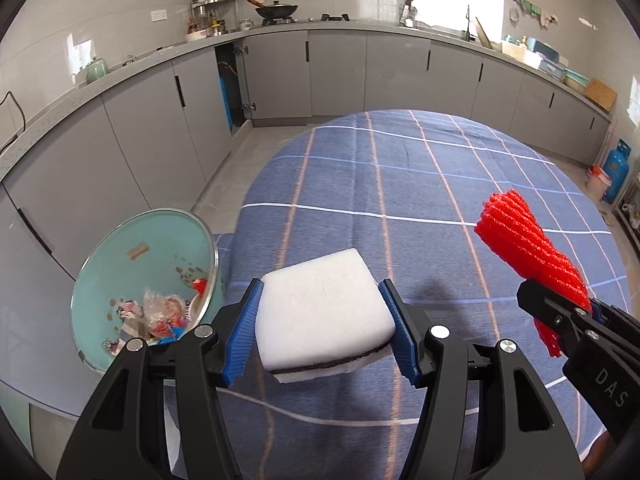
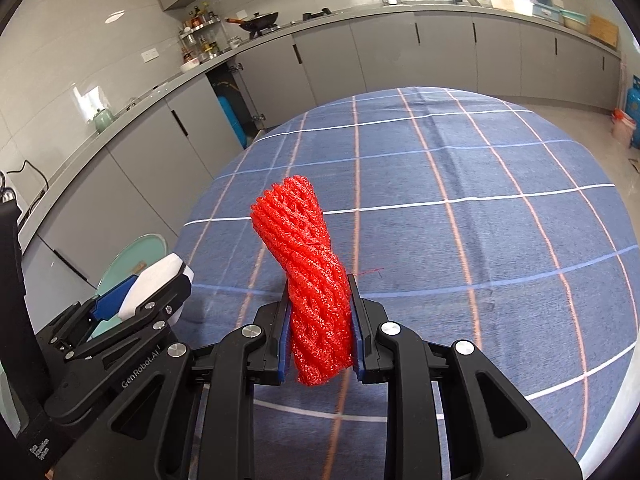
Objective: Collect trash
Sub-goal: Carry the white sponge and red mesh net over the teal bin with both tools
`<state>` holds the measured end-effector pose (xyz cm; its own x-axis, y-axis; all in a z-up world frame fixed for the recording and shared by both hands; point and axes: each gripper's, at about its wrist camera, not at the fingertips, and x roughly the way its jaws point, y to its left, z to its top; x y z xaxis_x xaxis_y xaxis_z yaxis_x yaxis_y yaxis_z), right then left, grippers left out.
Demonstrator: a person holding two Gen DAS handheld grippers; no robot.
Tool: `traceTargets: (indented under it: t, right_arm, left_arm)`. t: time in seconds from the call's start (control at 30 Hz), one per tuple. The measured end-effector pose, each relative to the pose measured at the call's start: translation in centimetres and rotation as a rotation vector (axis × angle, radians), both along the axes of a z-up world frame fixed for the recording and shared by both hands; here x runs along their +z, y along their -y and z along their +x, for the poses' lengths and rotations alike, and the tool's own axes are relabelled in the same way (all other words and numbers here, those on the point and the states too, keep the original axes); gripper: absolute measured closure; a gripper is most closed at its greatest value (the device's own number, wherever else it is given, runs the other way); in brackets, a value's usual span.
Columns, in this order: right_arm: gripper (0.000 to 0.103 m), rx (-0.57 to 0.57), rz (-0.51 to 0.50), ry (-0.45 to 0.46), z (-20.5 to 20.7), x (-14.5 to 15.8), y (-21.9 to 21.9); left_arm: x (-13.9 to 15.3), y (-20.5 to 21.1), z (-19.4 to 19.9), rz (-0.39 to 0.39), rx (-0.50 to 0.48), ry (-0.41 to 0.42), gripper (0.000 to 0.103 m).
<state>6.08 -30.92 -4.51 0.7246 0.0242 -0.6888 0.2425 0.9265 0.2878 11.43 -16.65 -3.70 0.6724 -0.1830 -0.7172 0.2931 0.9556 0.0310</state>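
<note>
Left wrist view: the left gripper [image 1: 320, 332] clamps a white sponge [image 1: 324, 308] above the blue checked tablecloth [image 1: 400, 184], beside a teal bin [image 1: 140, 256] holding wrappers.

Right wrist view: the right gripper [image 2: 320, 328] squeezes a twisted red net [image 2: 312, 292] over the same cloth.

Blue checked tablecloth [image 2: 460, 208], grey cabinets [image 1: 336, 72], black wok [image 1: 276, 10] on the counter, blue gas cylinder [image 1: 616, 170].

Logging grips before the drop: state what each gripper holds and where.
Left gripper: white sponge, fingers pressing its two opposite sides. Right gripper: red foam net, clamped at its lower half, top sticking out.
</note>
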Motion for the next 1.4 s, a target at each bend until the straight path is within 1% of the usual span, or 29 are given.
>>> traceTargets:
  t: [0.5, 0.8, 1.1, 1.4]
  right_arm:
    - [0.079, 0.083, -0.01, -0.002, 1.1, 0.5, -4.4]
    - [0.079, 0.165, -0.001, -0.003, 2.8, 0.4, -7.6]
    - [0.078, 0.253, -0.003, 0.014, 4.6, 1.1, -11.3]
    - [0.078, 0.309, 0.003, 0.008, 6.4, 1.1, -14.0]
  left_arm:
    - [0.5, -4.7, 0.1, -0.033, 0.068, 0.006, 0.045]
    - [0.2, -8.3, 0.9, -0.04, 0.146, -0.001, 0.045]
    - [0.2, -11.9, 1.6, -0.046, 0.225, 0.004, 0.045]
    - [0.2, -15.4, 2.7, -0.05, 0.301, 0.006, 0.045]
